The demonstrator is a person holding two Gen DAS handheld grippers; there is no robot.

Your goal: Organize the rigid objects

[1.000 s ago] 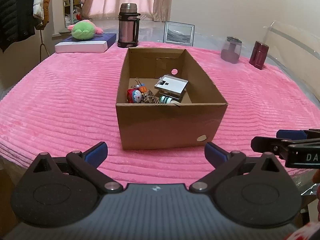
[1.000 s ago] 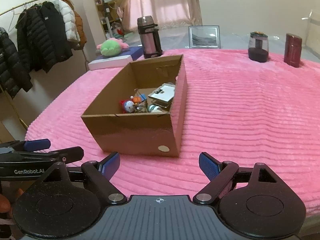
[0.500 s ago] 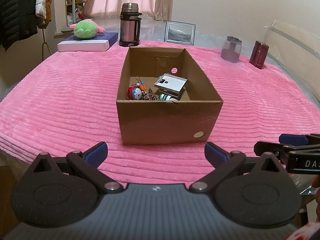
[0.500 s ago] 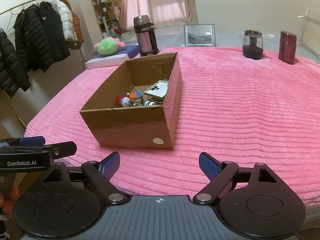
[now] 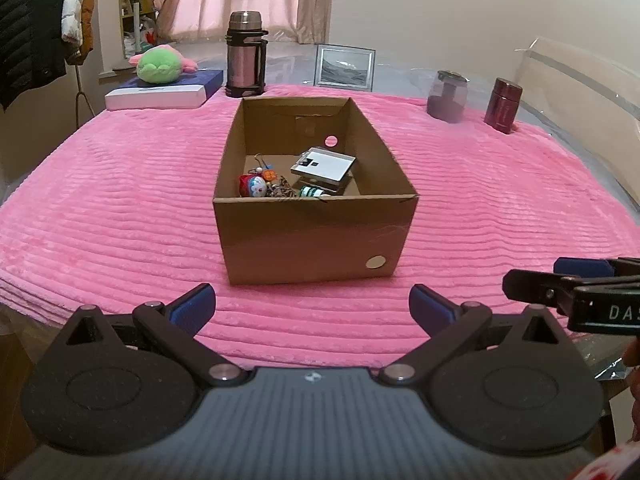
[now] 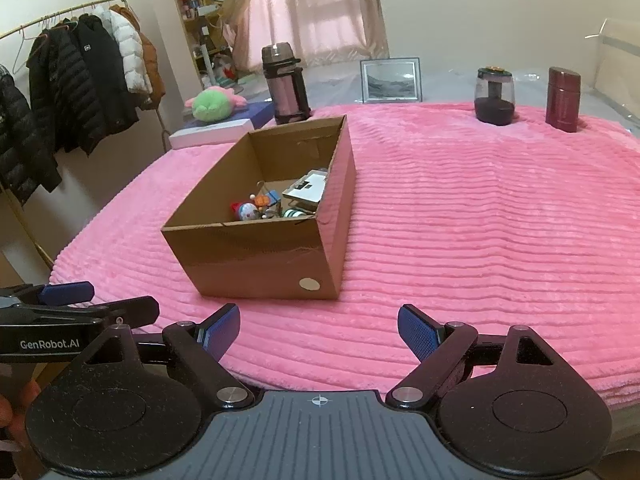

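Both grippers have drawn back from the box (image 5: 316,232), which now sits farther off than a second ago. One open cardboard box stands on the pink cover (image 5: 120,208); inside it lie a white flat case (image 5: 323,165), a round toy (image 5: 253,186), a green-banded roll (image 5: 312,191) and small trinkets I cannot count. Behind stand one flask (image 5: 245,60), one frame (image 5: 345,67), two jars (image 5: 447,96) and one plush (image 5: 160,65). The left gripper (image 5: 312,307) and right gripper (image 6: 319,330) both have jaws apart, empty, with the box ahead of them, apart.
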